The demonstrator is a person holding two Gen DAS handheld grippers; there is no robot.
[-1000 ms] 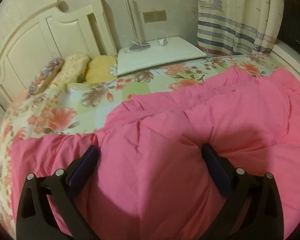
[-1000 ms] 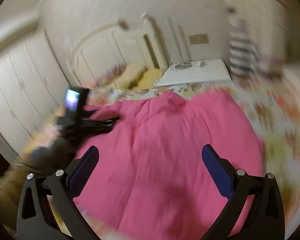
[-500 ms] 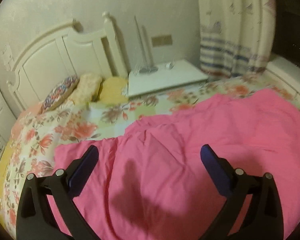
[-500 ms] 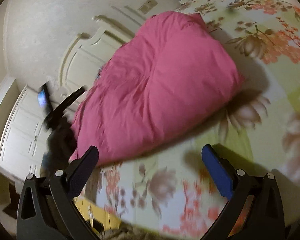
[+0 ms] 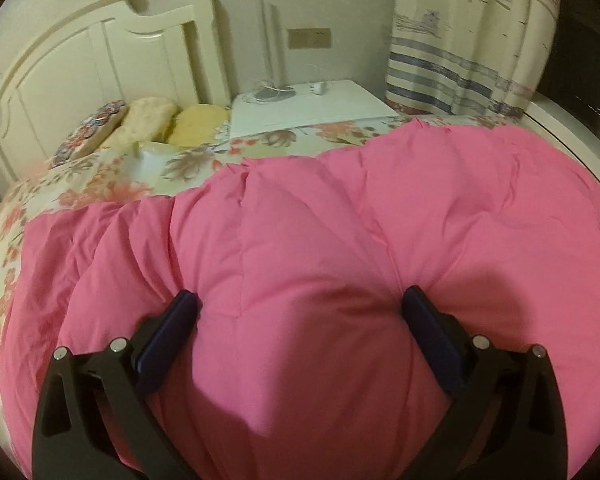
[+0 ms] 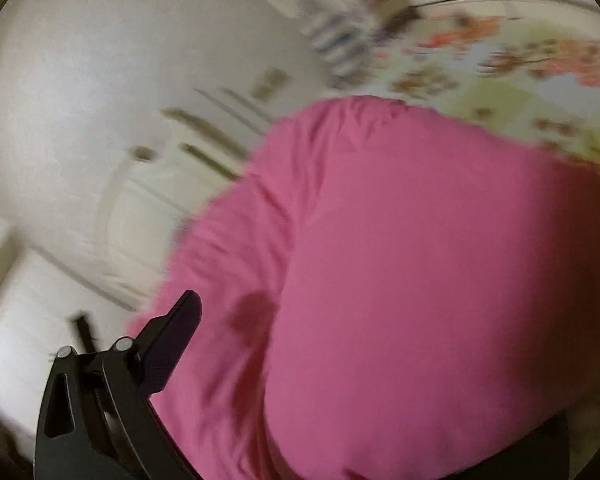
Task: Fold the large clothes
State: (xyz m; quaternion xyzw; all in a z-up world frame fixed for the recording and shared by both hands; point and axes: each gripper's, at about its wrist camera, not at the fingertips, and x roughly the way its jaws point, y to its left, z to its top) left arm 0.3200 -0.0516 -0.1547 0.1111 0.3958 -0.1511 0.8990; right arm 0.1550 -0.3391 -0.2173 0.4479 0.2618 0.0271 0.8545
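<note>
A big puffy pink quilted garment lies in a thick bundle on the floral bed sheet. My left gripper is open, its fingers pressed down on either side of a bulge of the pink fabric. In the blurred right wrist view the pink bundle fills the frame right in front of my right gripper. Only its left finger shows; the right finger is hidden behind the fabric.
A white headboard and several pillows stand at the back left. A white bedside table and a striped curtain are at the back. White cabinet doors show left of the right gripper.
My left gripper has moved down and forward into the pink bundle, which now bulges between its fingers. My right gripper has swung up against the bundle's side, and fabric now covers its right finger.
</note>
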